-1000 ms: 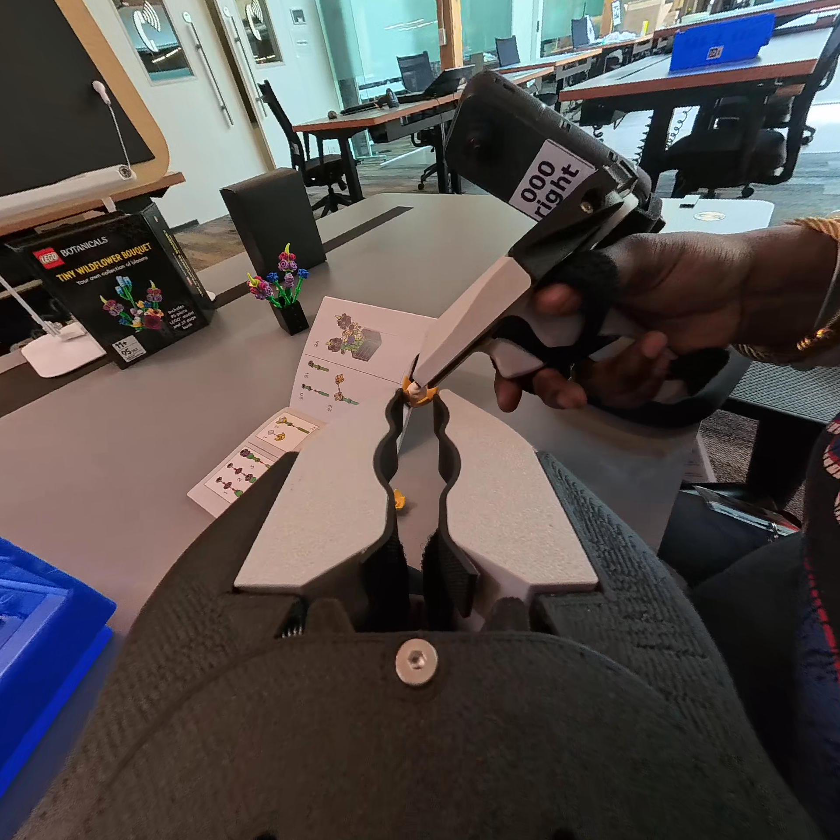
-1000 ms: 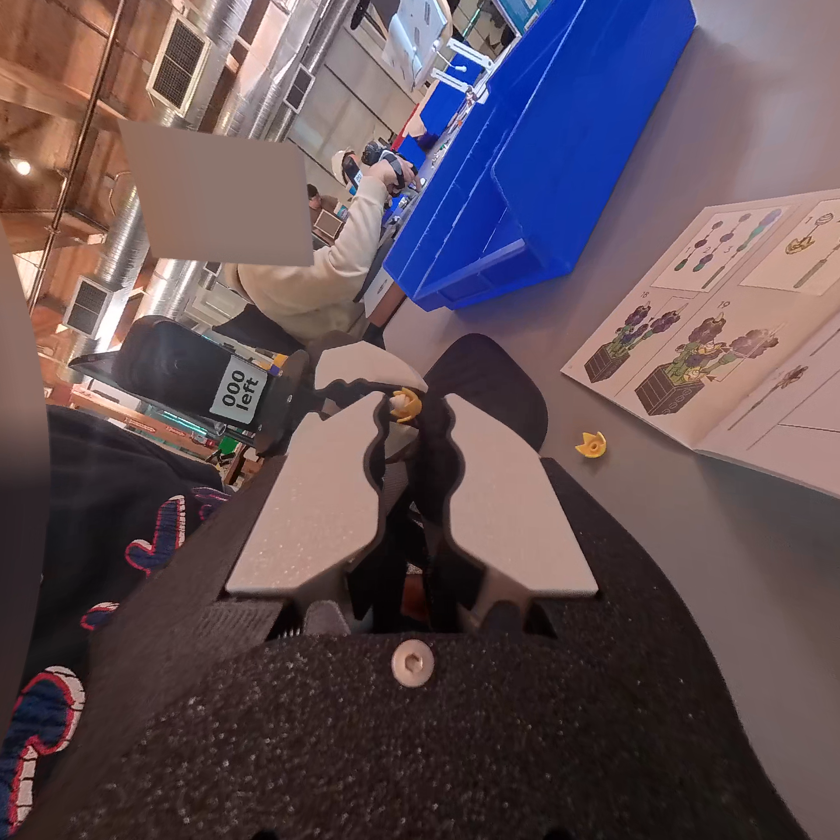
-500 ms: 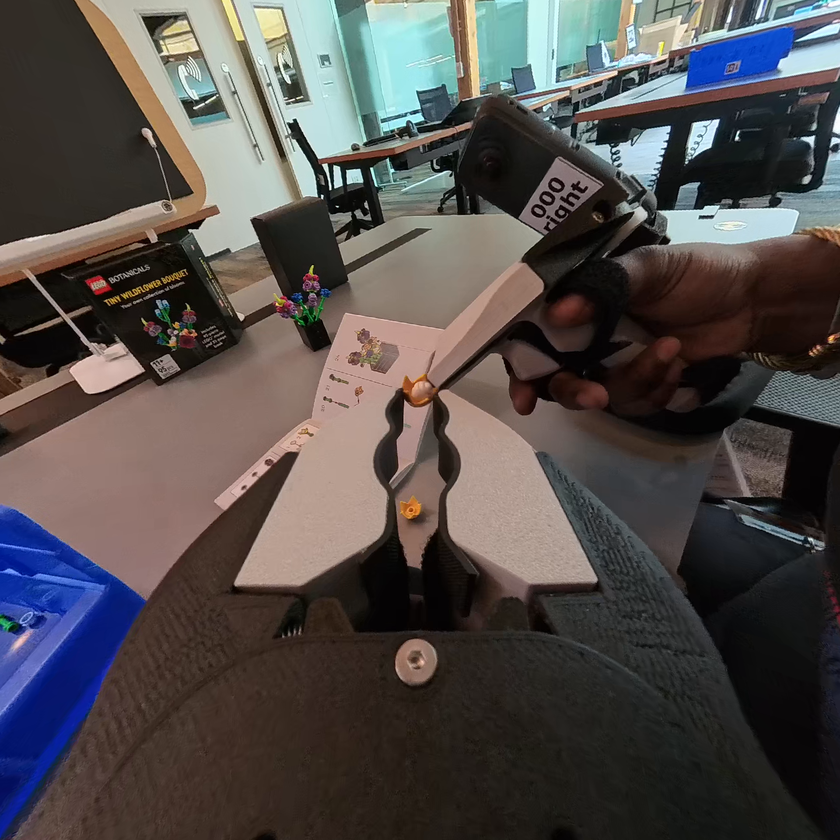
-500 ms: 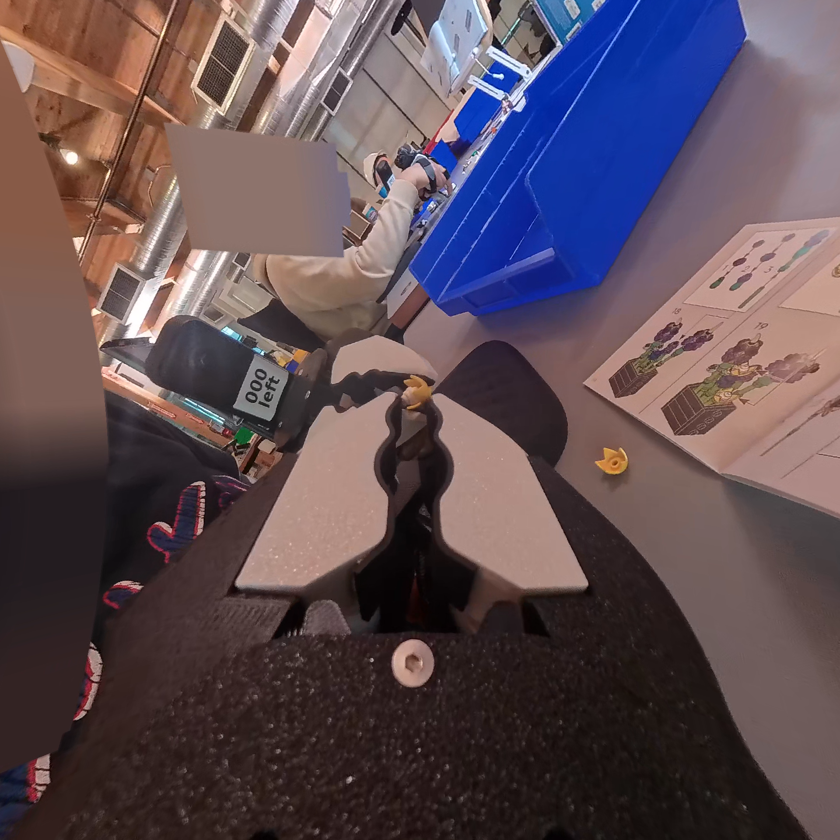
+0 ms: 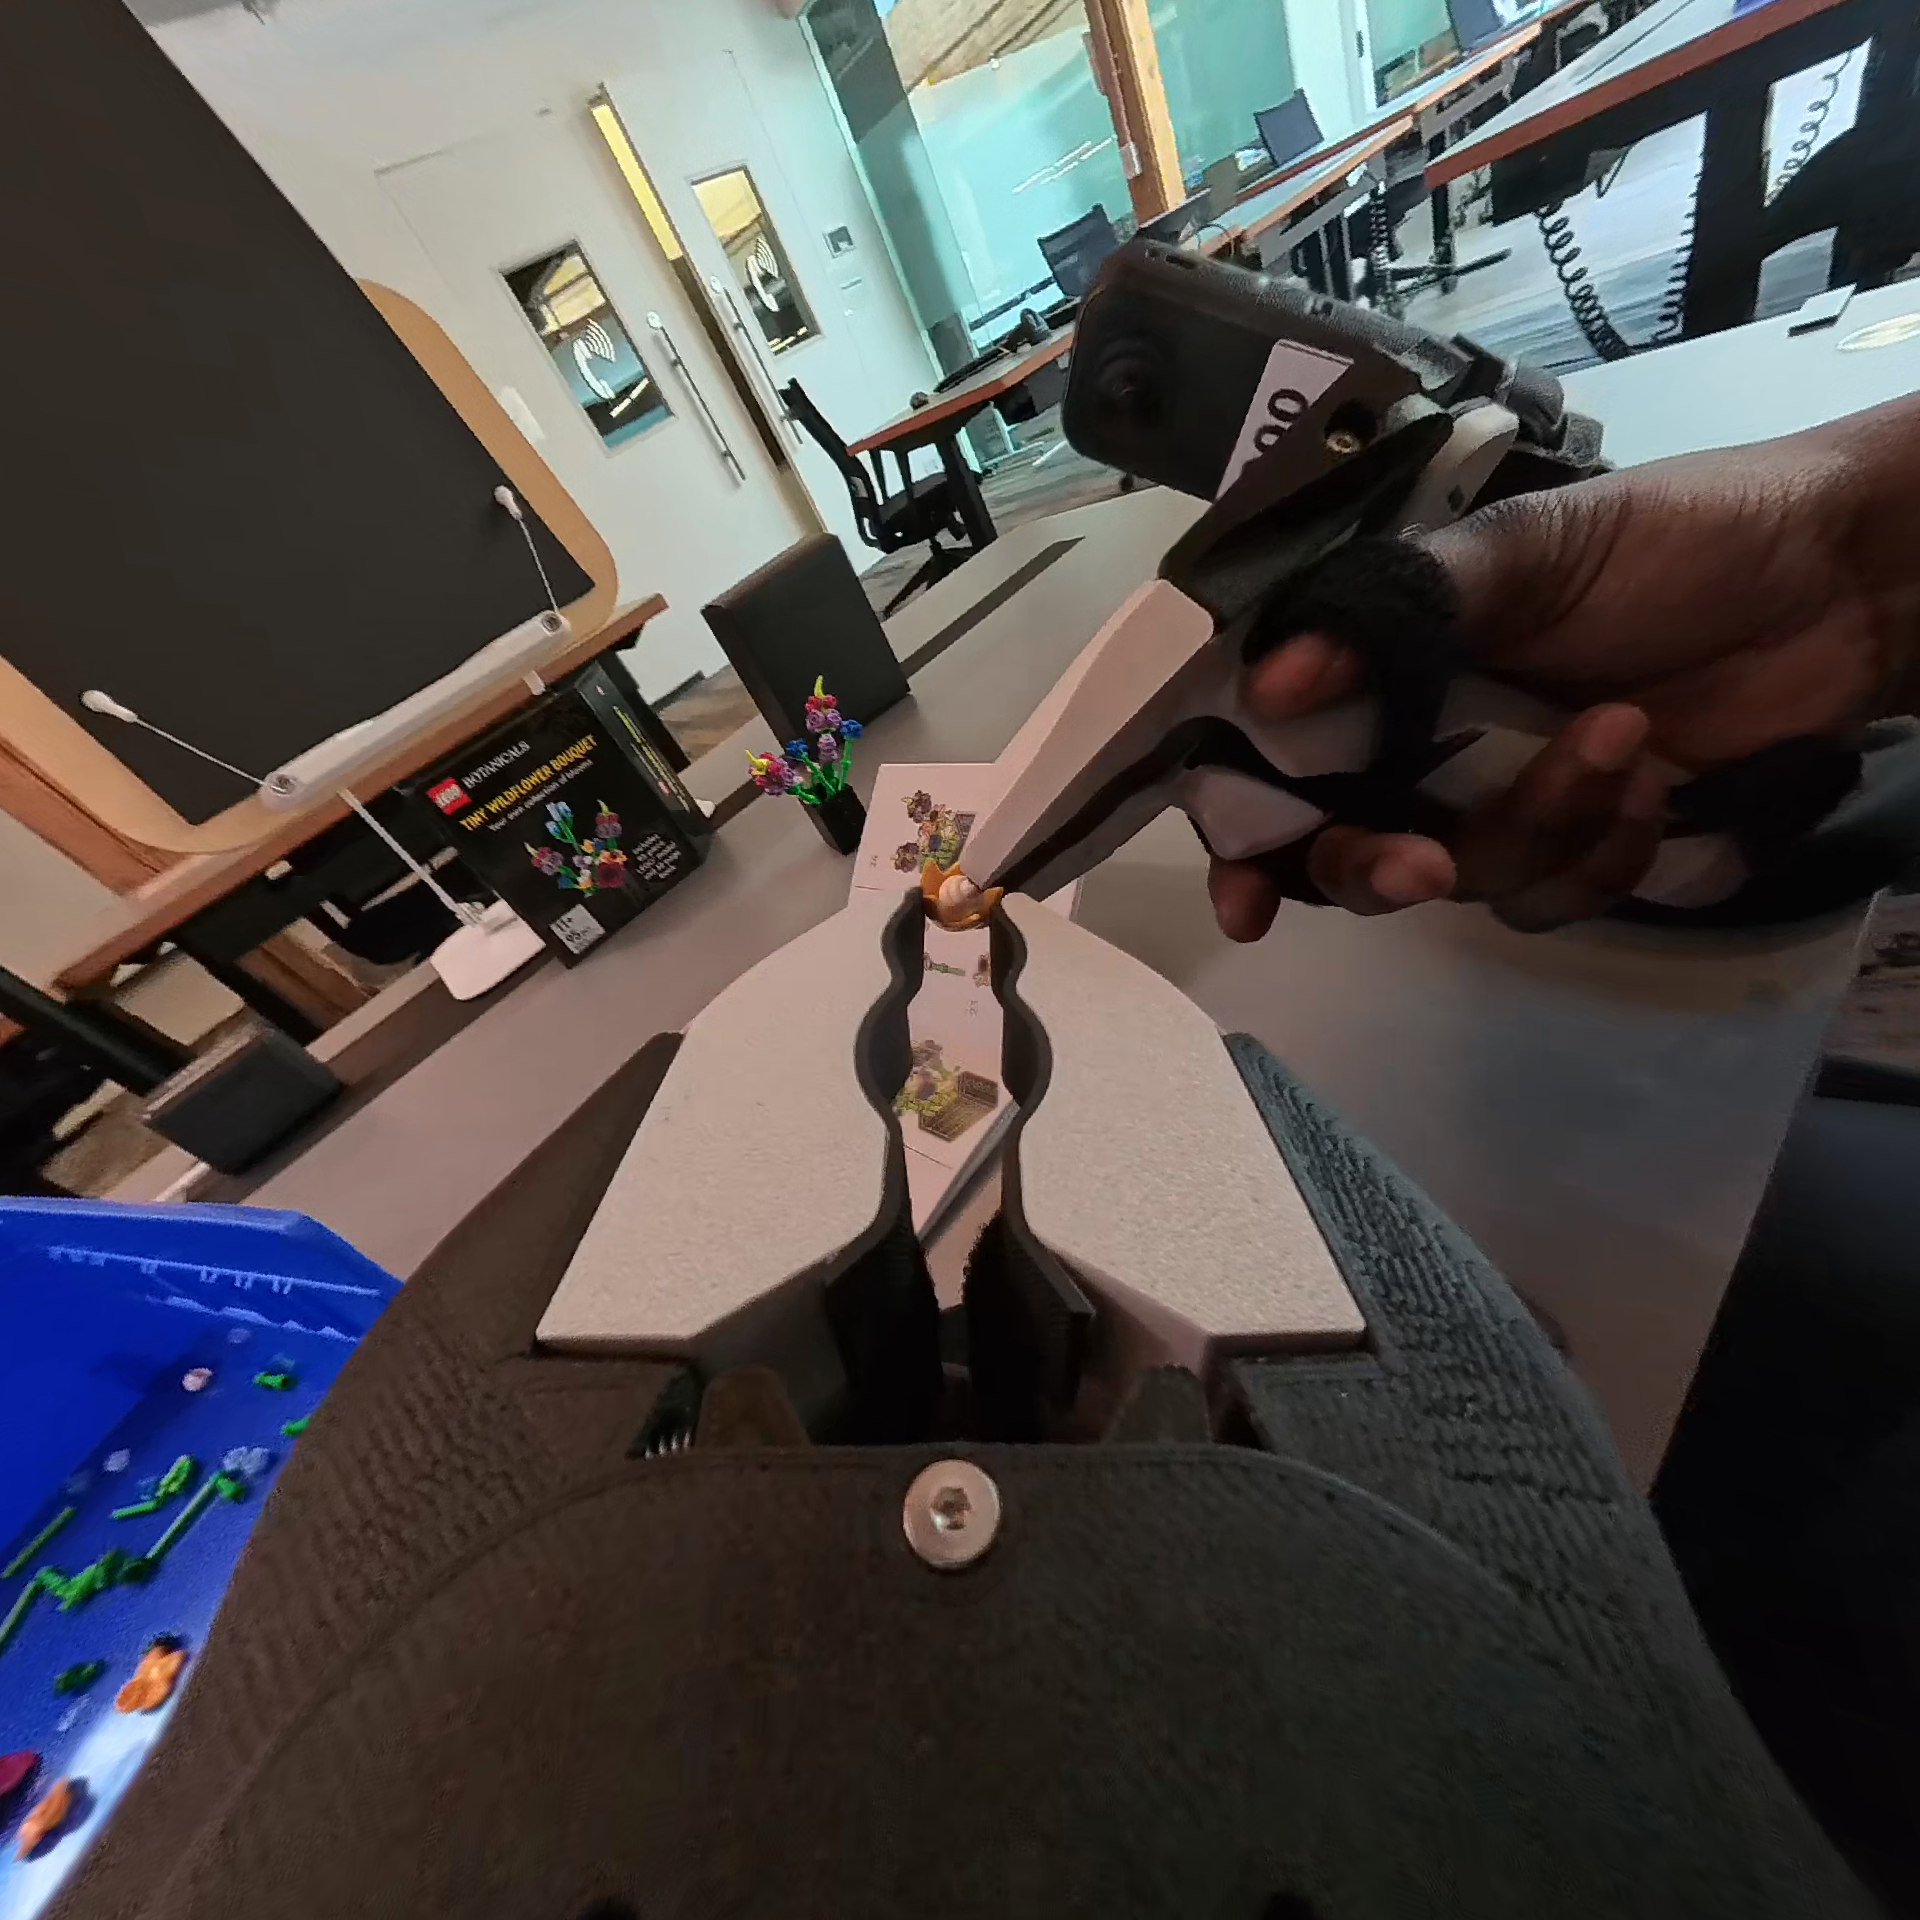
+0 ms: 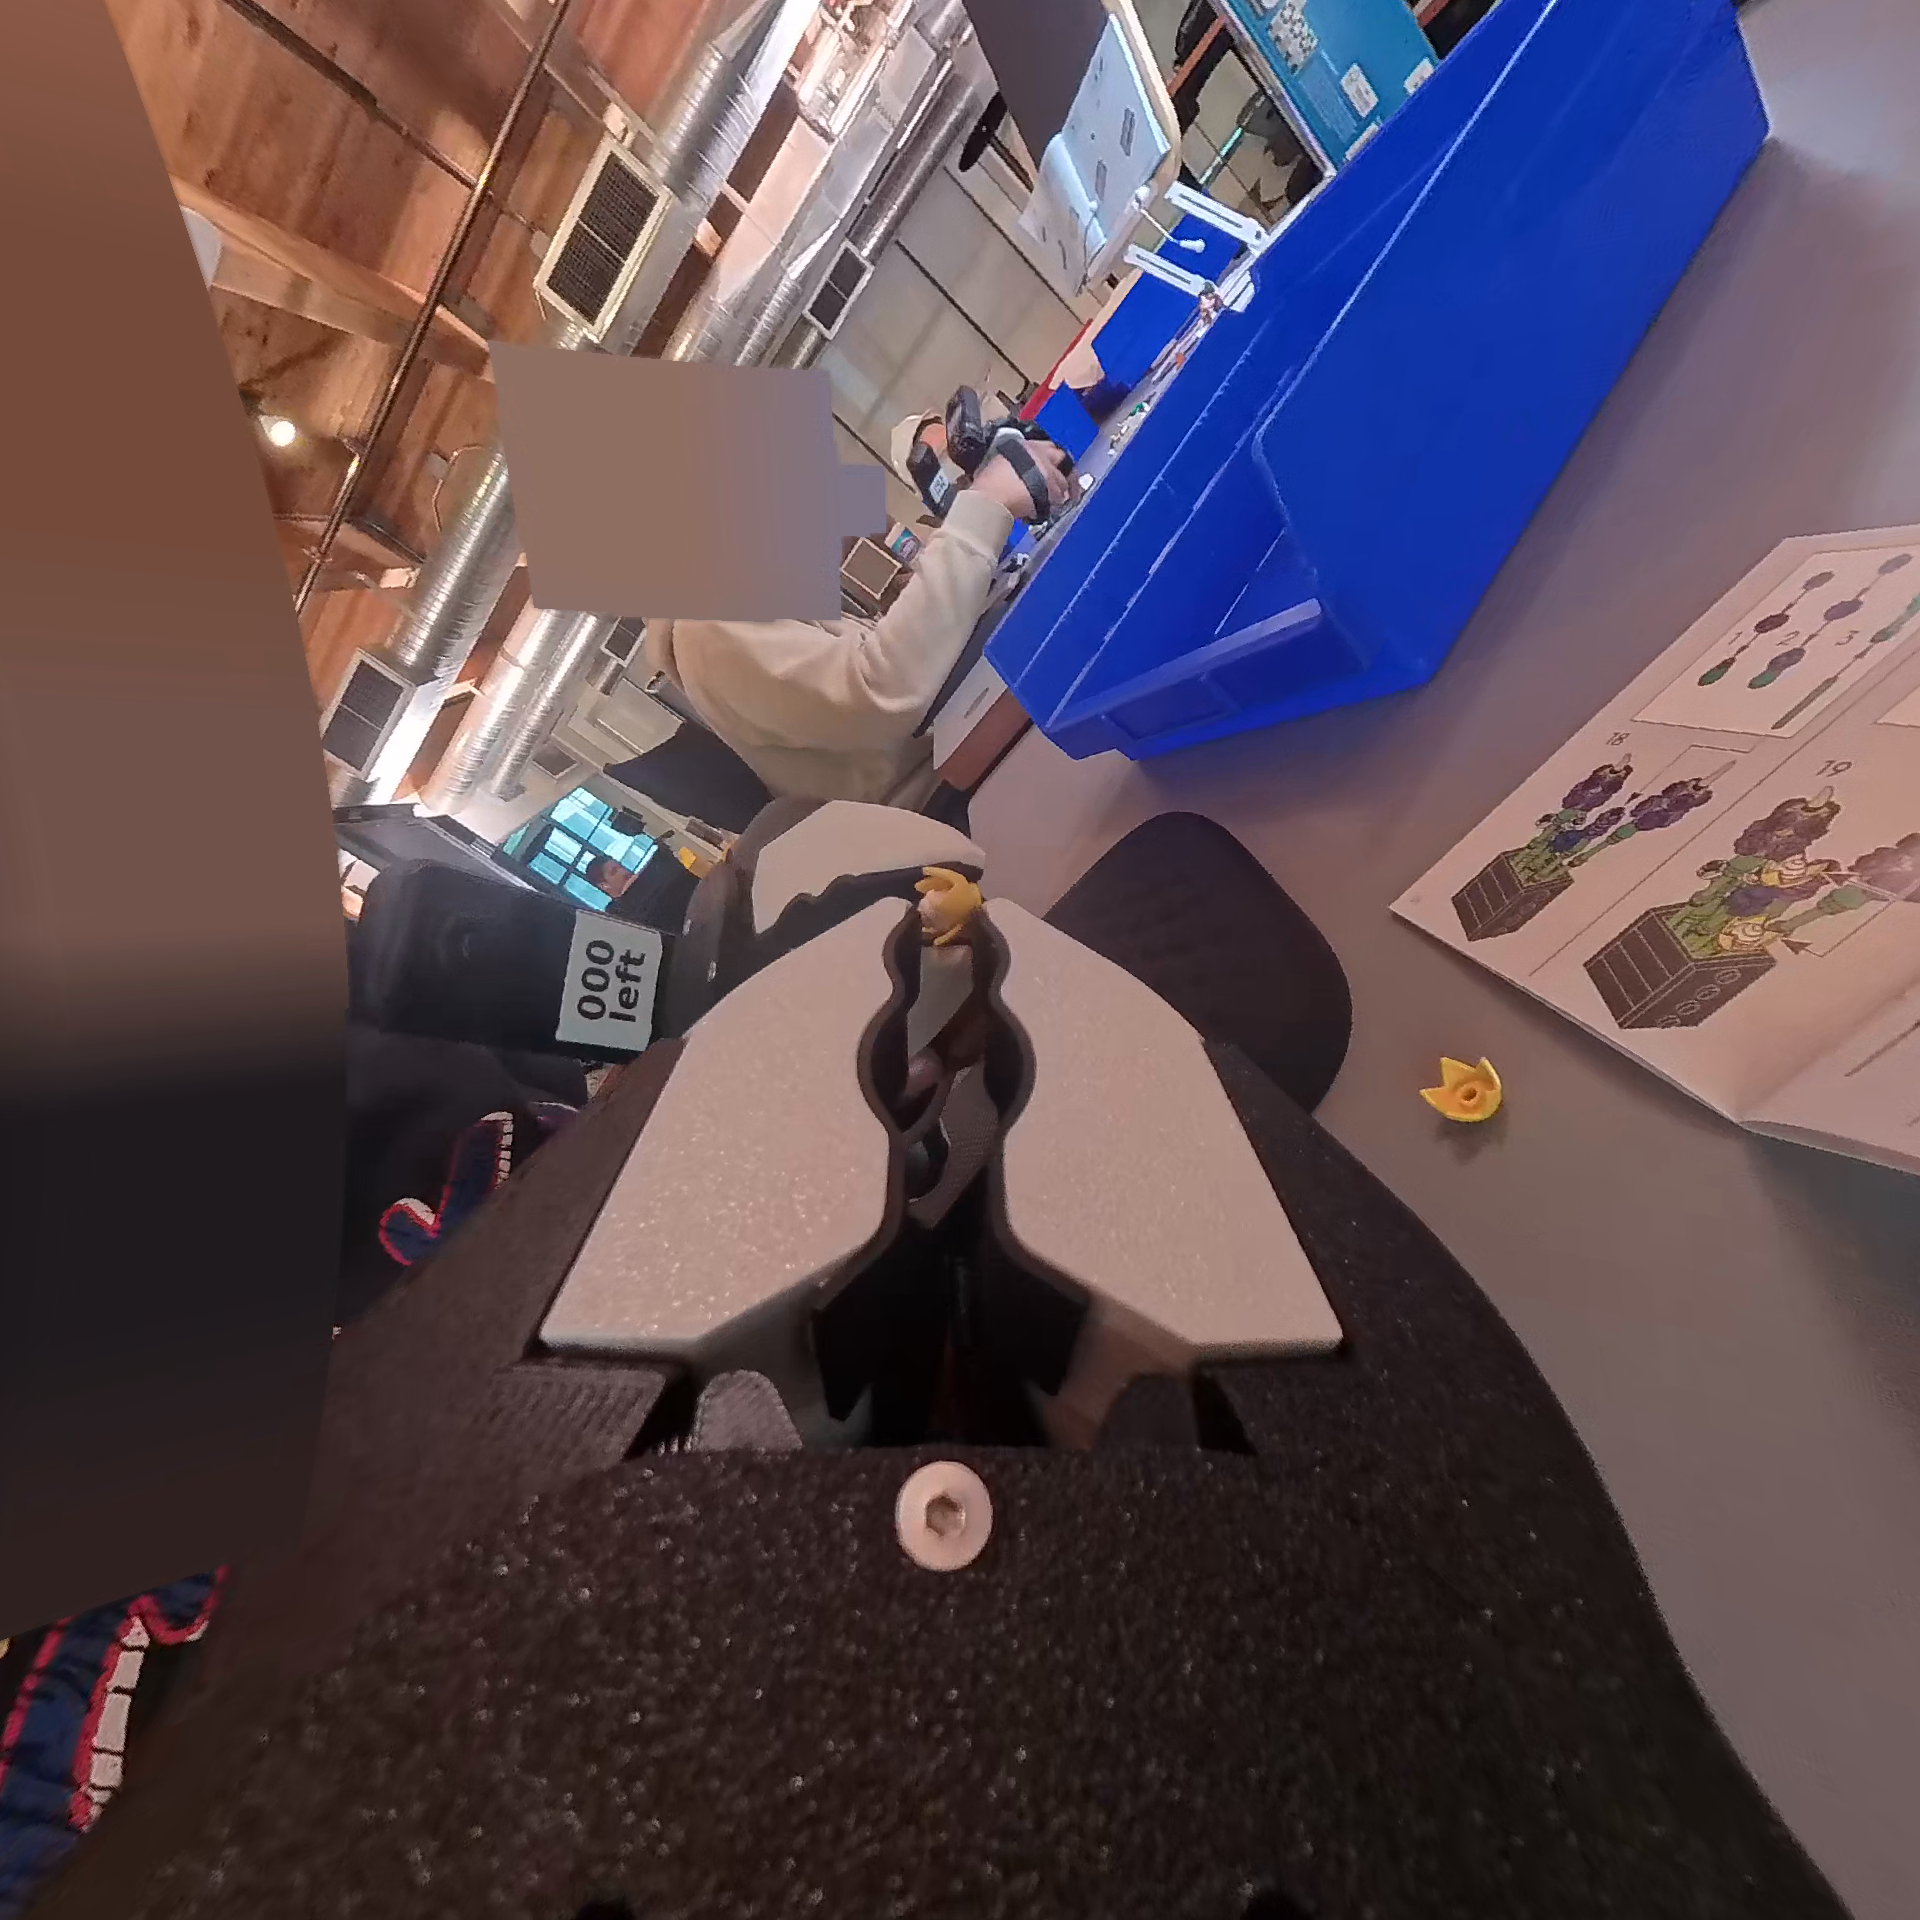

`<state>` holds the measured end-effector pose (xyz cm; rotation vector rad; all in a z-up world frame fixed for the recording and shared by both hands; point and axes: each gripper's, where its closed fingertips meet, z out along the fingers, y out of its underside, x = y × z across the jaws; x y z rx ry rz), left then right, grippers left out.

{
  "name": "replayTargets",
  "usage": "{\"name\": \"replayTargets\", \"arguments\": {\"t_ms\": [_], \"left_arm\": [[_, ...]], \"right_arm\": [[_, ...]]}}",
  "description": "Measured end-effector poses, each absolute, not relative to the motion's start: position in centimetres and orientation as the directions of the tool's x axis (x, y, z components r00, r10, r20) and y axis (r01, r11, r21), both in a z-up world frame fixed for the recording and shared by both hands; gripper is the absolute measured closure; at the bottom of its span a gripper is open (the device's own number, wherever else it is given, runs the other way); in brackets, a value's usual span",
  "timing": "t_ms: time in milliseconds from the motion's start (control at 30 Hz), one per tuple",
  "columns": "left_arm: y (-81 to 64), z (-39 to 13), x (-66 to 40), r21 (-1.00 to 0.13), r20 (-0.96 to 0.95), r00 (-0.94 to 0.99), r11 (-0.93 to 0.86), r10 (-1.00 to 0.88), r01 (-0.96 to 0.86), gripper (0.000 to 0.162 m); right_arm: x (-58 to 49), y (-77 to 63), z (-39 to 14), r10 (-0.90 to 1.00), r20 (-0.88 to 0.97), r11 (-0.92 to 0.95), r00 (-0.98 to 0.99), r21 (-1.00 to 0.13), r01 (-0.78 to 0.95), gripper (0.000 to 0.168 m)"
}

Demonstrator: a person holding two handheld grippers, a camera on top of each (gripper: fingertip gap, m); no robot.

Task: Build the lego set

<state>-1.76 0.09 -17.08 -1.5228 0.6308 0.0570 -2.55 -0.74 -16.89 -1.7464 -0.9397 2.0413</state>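
In the left wrist view my left gripper (image 5: 957,912) is shut on a small yellow flower piece (image 5: 957,900) with a pale centre, held above the grey table (image 5: 1403,1039). My right gripper (image 5: 977,881) comes in from the right in a person's hand, and its closed tips meet that piece. In the right wrist view my right gripper (image 6: 943,928) is shut on a small tan piece (image 6: 938,920) that joins the yellow flower piece (image 6: 952,889). The left gripper (image 6: 868,854) shows just beyond it. A second yellow flower piece (image 6: 1463,1091) lies loose on the table.
The open instruction booklet (image 6: 1714,883) lies on the table, also in the left wrist view (image 5: 914,821). A blue bin (image 5: 114,1351) with several loose pieces is at near left. A built flower model (image 5: 821,764), the set's black box (image 5: 566,821) and a black block (image 5: 805,623) stand farther back. A person (image 6: 831,675) works at another table. Less than 4 cm separates the two grippers' tips.
Both grippers have stayed joined at the small flower piece and risen together. The left view now looks lower across the table, and the bin's contents have come into sight.
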Motion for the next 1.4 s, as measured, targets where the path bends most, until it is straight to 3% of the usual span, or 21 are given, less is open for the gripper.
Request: {"name": "replayTargets", "arguments": {"t_ms": [300,467,700,1133,1400], "left_arm": [[0.0,-17.3,-1.9,-0.89,-0.452,0.835,0.101,-0.314,-0.444,0.15],[0.4,-18.1,-2.0,-0.965,-0.237,0.89,-0.01,-0.391,-0.261,0.15],[0.5,-18.2,-1.9,-0.979,-0.154,0.89,-0.057,-0.429,-0.197,0.15],[0.4,-18.4,-1.3,-0.964,-0.219,0.876,-0.045,-0.431,-0.263,0.15],[0.0,-17.2,-1.2,-0.929,-0.364,0.855,0.081,-0.37,-0.361,0.15]], "right_arm": [[-2.7,-0.7,-17.2,0.541,-0.805,-0.796,-0.243,-0.583,0.16,0.161],[-2.8,-0.4,-17.8,0.557,-0.806,-0.79,-0.199,-0.589,0.173,0.16],[-2.8,-0.5,-18.0,0.532,-0.82,-0.796,-0.212,-0.57,0.204,0.145],[-2.9,-0.5,-18.0,0.585,-0.777,-0.762,-0.23,-0.625,0.171,0.154],[-2.7,-1.0,-16.6,0.548,-0.776,-0.786,-0.313,-0.605,0.124,0.157]]}}
